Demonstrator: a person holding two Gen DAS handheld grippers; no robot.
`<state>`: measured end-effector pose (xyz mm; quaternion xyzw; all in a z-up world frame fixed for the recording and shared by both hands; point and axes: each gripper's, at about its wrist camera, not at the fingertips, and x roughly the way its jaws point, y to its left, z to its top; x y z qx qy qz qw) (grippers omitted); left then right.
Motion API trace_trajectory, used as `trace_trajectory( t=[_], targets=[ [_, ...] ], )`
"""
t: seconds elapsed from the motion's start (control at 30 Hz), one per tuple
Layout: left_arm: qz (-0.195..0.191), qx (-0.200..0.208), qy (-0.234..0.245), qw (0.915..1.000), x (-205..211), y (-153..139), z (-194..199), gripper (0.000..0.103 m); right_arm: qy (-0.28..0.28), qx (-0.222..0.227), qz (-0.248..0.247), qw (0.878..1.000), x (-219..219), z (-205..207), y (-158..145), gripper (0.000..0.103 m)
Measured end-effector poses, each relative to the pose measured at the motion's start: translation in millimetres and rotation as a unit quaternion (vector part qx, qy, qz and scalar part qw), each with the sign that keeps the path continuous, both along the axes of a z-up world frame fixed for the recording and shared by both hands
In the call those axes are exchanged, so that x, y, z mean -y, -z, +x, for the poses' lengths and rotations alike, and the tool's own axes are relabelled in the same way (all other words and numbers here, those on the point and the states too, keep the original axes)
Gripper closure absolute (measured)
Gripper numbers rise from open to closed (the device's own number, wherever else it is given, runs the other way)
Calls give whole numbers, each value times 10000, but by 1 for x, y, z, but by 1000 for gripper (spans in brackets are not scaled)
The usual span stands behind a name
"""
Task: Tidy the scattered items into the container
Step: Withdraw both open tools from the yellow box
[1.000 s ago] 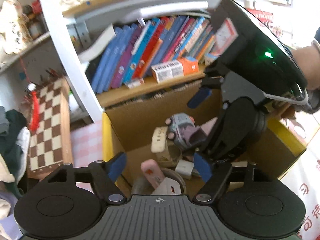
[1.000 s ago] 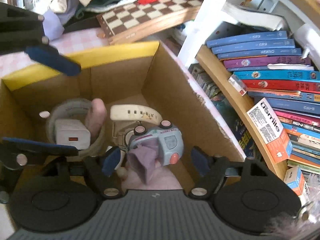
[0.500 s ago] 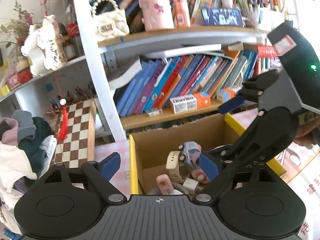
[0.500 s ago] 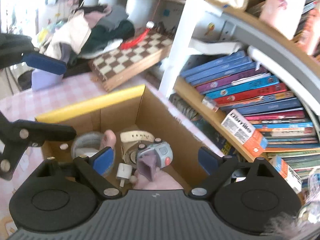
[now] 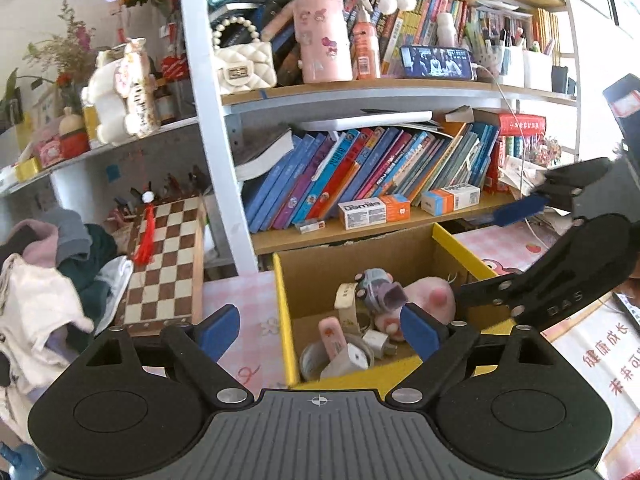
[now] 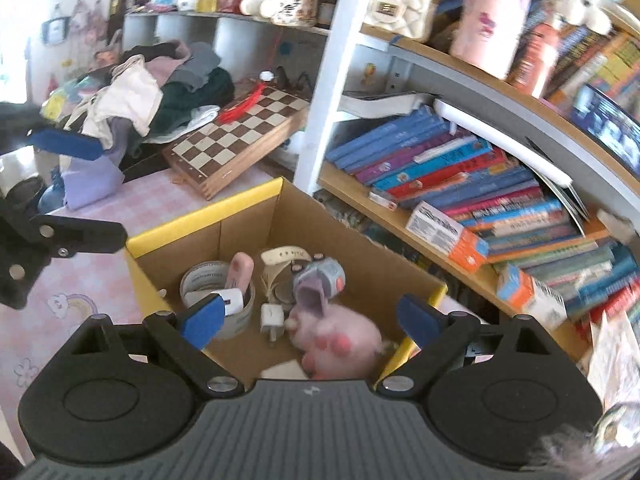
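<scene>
A cardboard box with yellow rim (image 5: 285, 312) (image 6: 168, 232) stands on the pink checked table. Inside lie a pink plush toy (image 5: 430, 298) (image 6: 340, 334), a grey toy car (image 5: 374, 280) (image 6: 322, 276), a tape roll (image 6: 200, 280), a white charger (image 5: 378, 340) (image 6: 272, 316), a cream watch strap (image 6: 286, 256) and a pink stick (image 5: 332, 332). My left gripper (image 5: 320, 326) is open and empty, above the box's near-left side. My right gripper (image 6: 308, 316) is open and empty, above the box; it also shows in the left wrist view (image 5: 516, 212).
A bookshelf with many books (image 5: 360, 180) stands right behind the box. A folded chessboard (image 5: 164, 264) (image 6: 240, 132) lies to the left of the box, beside a pile of clothes (image 5: 48, 288). The left gripper shows at the left edge of the right wrist view (image 6: 60, 184).
Both grippers have pulled up and back out of the box, so it now looks smaller and lower. The pink plush toy now lies in full view in the box.
</scene>
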<state>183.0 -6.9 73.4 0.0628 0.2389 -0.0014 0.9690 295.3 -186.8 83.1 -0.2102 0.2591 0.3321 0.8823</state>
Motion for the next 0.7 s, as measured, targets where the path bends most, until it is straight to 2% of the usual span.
trace_trajectory(
  t=[0.17, 0.43, 0.7],
  targets=[
    [-167, 137, -151, 9997, -9, 0, -33, 12, 468, -14, 188, 9987, 10, -38, 4, 6],
    [-160, -9, -94, 9998, -9, 12, -83, 8, 1162, -49, 475, 9921, 24, -105, 15, 5],
    [-34, -178, -57, 9998, -2, 31, -129, 7, 1466, -296, 560, 9872, 17, -176, 45, 5]
  ],
)
